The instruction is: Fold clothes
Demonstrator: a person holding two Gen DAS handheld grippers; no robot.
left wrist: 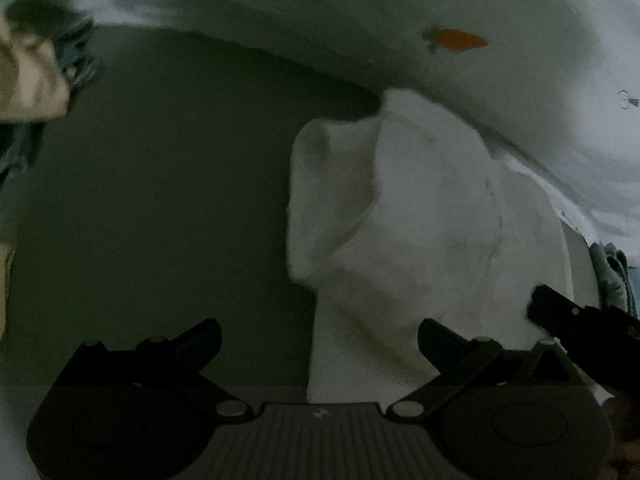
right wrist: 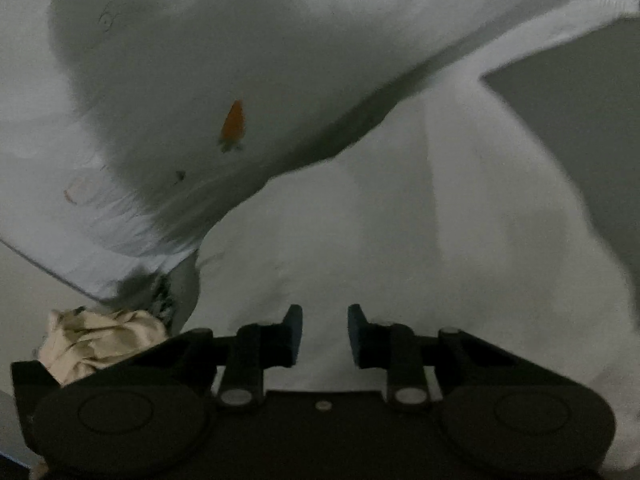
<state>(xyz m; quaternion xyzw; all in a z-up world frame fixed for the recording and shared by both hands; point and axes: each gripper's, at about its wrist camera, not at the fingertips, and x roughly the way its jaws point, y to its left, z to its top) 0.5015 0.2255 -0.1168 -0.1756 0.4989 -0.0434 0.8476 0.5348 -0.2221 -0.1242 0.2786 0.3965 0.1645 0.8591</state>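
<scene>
The left gripper (left wrist: 320,344) has its fingers spread wide, with nothing pinched. One finger (left wrist: 200,336) sits over the dark table (left wrist: 168,200) and the other over the lower edge of a white garment (left wrist: 420,220). That garment lies crumpled from the centre toward 3 o'clock in the left wrist view, with a thick rolled fold at its left edge.

Above it, from 11 o'clock across to 3 o'clock, spreads a pale cloth with an orange carrot print (left wrist: 460,40). At 9 o'clock sits a blurred beige and dark heap of clothes (left wrist: 36,76). At 4 o'clock the black tip of the right gripper (left wrist: 568,316) reaches in over the white garment's edge.

In the right wrist view, the right gripper (right wrist: 325,336) points at the white garment (right wrist: 360,240), which fills the middle. Its blue-padded fingers (right wrist: 294,334) stand a narrow gap apart with the fabric behind them; they pinch nothing that I can see. The carrot print (right wrist: 233,122) lies at 11 o'clock, and a crumpled beige cloth (right wrist: 96,340) at 8 o'clock.
</scene>
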